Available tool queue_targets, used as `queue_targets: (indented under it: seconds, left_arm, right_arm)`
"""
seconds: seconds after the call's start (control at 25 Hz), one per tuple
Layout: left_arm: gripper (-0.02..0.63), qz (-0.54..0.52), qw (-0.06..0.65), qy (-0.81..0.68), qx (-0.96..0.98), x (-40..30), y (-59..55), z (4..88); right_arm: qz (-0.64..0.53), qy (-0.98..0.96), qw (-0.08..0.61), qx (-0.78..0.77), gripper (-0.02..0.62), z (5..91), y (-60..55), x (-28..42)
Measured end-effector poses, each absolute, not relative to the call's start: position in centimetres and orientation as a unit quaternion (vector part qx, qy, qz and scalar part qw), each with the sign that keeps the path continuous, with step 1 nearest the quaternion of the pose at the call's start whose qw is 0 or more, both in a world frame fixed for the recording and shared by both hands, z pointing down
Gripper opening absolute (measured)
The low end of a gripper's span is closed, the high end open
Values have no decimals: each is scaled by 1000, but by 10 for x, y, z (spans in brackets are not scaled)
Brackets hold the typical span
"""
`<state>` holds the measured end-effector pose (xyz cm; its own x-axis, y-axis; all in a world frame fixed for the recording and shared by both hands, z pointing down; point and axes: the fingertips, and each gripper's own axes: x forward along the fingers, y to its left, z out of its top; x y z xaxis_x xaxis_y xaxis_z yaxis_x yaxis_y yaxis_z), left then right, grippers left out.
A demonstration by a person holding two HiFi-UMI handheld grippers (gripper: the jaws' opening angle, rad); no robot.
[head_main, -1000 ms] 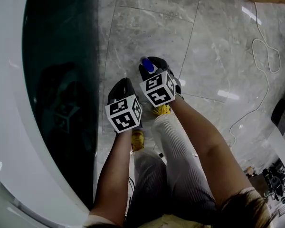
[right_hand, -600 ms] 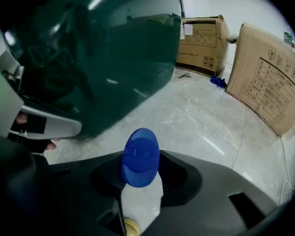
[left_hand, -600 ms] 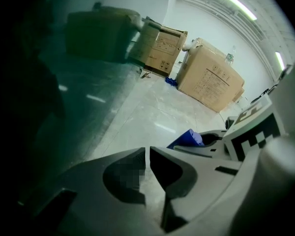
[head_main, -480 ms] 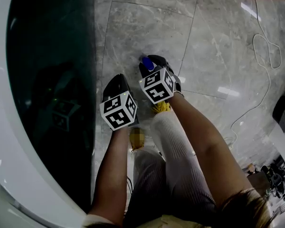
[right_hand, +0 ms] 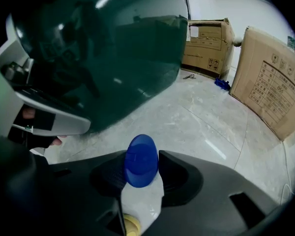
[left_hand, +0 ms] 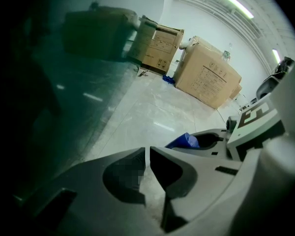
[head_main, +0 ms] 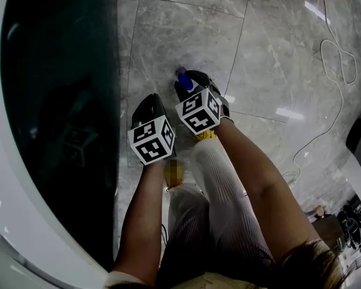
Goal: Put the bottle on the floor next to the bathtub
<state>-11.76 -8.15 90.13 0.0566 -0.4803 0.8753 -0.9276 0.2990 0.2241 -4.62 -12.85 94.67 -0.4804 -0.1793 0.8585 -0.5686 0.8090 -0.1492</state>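
Observation:
The bottle (right_hand: 142, 193) has a blue cap (head_main: 183, 77) and a pale body. It stands upright between the jaws of my right gripper (right_hand: 141, 170), which is shut on it just below the cap, over the grey marble floor (head_main: 186, 35). In the head view my right gripper (head_main: 190, 84) is a little way right of the bathtub (head_main: 60, 101), whose outer wall is glossy dark green under a white rim. My left gripper (head_main: 151, 108) hangs between the tub and the bottle. In the left gripper view its jaws (left_hand: 147, 161) are shut with nothing in them.
Cardboard boxes (left_hand: 206, 77) stand against the far wall, also seen in the right gripper view (right_hand: 270, 97). A white cable (head_main: 334, 65) loops over the floor at the right. The person's legs and yellow shoes (head_main: 203, 136) are right below the grippers.
My left gripper has drifted slightly left, toward the tub. The right gripper with the bottle has hardly moved.

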Motion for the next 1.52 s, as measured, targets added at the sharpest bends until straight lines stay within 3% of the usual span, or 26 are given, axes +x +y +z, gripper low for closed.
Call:
queue_targets:
  seconds: [0.76,1.52]
  left_arm:
    - [80,240,473,-651,544,-110,-69,851]
    - [80,244,473,-641,553,-85,-76,718]
  right_arm:
    - [208,-839,439,246,167,883,-128,-36]
    - [235,-836,410,279,163,732,-144,4]
